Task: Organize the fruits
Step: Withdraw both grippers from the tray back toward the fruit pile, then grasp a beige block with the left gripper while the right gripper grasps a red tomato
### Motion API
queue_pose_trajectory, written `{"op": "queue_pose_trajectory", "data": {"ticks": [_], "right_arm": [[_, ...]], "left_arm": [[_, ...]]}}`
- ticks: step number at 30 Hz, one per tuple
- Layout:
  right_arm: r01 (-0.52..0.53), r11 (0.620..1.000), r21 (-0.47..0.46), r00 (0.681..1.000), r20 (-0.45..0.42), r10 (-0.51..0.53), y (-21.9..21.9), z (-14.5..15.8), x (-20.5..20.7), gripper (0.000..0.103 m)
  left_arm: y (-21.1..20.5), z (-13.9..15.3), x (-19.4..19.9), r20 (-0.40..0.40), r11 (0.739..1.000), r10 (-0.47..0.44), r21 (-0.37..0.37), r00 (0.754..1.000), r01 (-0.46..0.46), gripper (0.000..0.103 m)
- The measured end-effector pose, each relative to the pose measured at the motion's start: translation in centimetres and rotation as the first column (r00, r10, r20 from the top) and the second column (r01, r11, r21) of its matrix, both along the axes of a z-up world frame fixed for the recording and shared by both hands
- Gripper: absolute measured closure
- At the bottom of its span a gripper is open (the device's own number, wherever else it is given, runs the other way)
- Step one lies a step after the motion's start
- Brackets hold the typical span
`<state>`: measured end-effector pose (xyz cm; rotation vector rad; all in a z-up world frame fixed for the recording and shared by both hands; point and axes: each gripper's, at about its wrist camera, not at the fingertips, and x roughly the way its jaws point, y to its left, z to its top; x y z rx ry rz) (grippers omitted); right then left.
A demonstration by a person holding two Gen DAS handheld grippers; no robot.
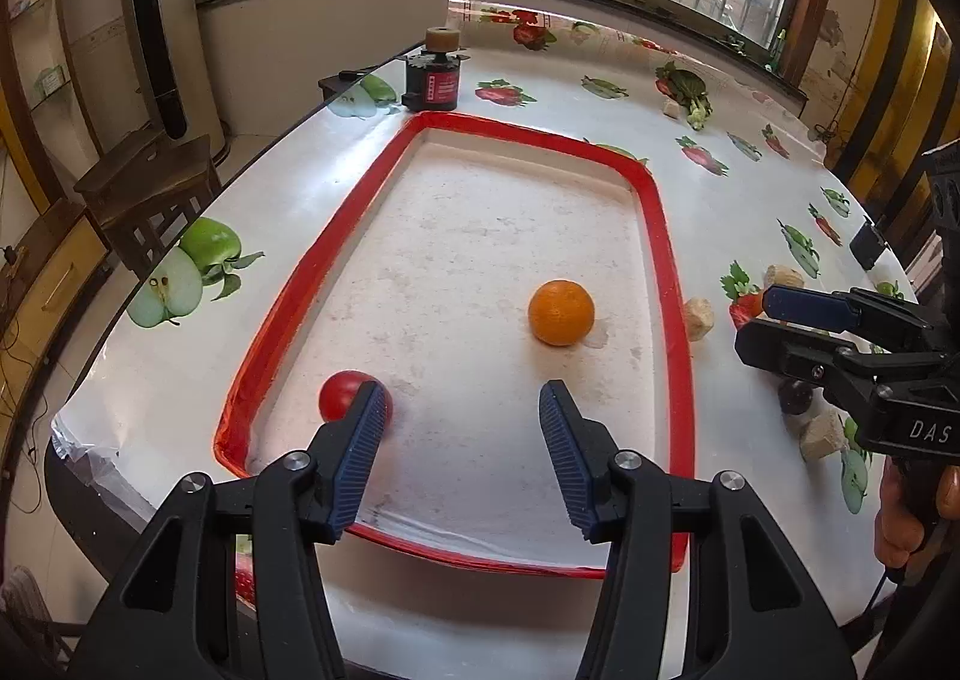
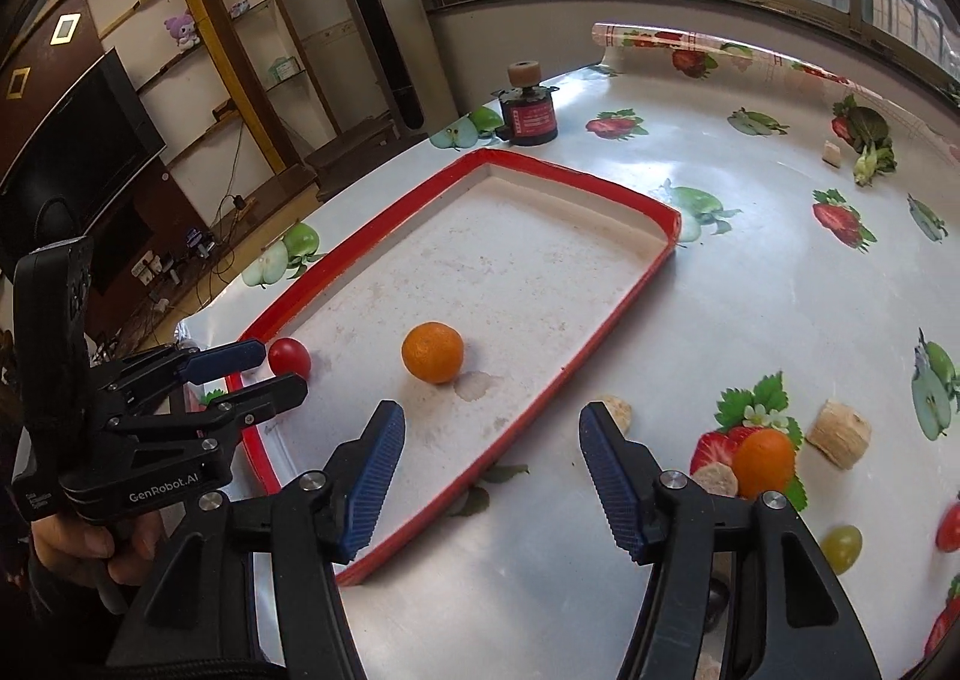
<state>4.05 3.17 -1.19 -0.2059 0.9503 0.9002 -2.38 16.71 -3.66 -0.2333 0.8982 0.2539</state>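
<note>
A red-rimmed white tray (image 1: 660, 236) (image 2: 624, 308) lies on the table. In it sit an orange (image 1: 561, 312) (image 2: 432, 352) and a red tomato (image 1: 342, 392) (image 2: 289, 356). My left gripper (image 1: 462, 410) (image 2: 264, 365) is open and empty above the tray's near end, its left finger just in front of the tomato. My right gripper (image 2: 492, 428) (image 1: 756, 317) is open and empty over the tray's right rim. To the right of the tray lie a second orange (image 2: 763, 463), a green grape (image 2: 841, 548), a red tomato (image 2: 949, 527) and a dark fruit (image 1: 795, 397).
Several tan food chunks (image 2: 838, 434) (image 1: 699, 317) lie right of the tray. A dark red jar with a cork top (image 1: 433, 77) (image 2: 528, 110) stands behind the tray. Leafy greens (image 2: 870, 140) lie at the far right. The table edge (image 1: 90, 428) runs along the left.
</note>
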Motion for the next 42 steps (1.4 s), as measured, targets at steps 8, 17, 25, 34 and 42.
{"op": "queue_pose_trajectory", "data": {"ticks": [8, 17, 25, 34, 42], "right_arm": [[0.049, 0.999, 0.001, 0.999, 0.006, -0.049, -3.6, 0.2, -0.4, 0.040], [0.124, 0.992, 0.000, 0.992, 0.026, -0.124, -8.5, 0.4, -1.1, 0.037], [0.252, 0.968, -0.004, 0.968, -0.006, -0.252, -14.5, -0.8, -0.7, 0.037], [0.366, 0.931, 0.013, 0.930, -0.036, -0.365, -19.5, -1.8, 0.0, 0.037], [0.418, 0.908, 0.015, 0.908, -0.048, -0.417, -22.0, -2.3, 0.7, 0.037]], "left_arm": [[-2.3, 0.7, 0.5, 0.009, 0.999, -0.040, -0.004, 0.999, 0.040, 0.051], [-5.4, 1.4, 1.0, 0.030, 0.995, -0.095, -0.019, 0.995, 0.095, 0.041], [-9.1, 1.1, 2.2, 0.019, 0.982, -0.182, -0.042, 0.983, 0.183, 0.041], [-13.8, 0.5, 3.3, -0.003, 0.955, -0.292, -0.050, 0.956, 0.292, 0.041], [-17.4, -0.6, 4.0, -0.023, 0.919, -0.386, -0.095, 0.922, 0.382, 0.041]]}}
